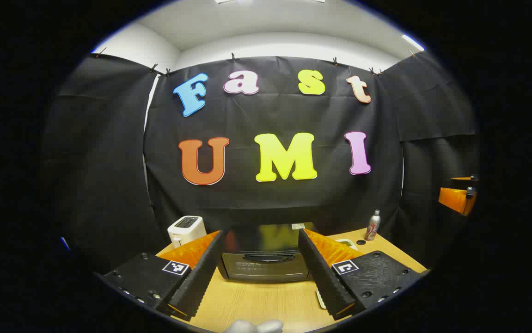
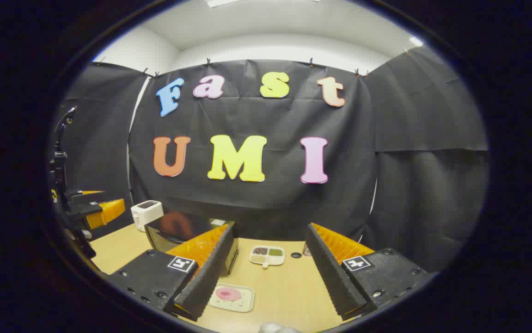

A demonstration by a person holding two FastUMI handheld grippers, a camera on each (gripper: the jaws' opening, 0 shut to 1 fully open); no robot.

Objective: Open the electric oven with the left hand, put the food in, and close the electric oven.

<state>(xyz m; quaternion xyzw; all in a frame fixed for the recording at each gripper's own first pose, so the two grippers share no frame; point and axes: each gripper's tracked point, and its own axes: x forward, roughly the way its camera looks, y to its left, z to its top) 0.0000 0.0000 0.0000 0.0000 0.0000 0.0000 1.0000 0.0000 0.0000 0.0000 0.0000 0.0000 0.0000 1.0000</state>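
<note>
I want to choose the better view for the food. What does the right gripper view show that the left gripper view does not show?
Right gripper view: a tray with a pink piece of food lies by the right gripper, a divided dish lies farther back, and the left gripper appears at the left edge. Left gripper view: a bottle stands to the right of the oven, whose door is closed. Both: oven, white toaster, wooden table, open grippers.

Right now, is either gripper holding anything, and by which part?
Nothing is held. The left gripper and right gripper are both open, above the table; the oven is shut.
</note>
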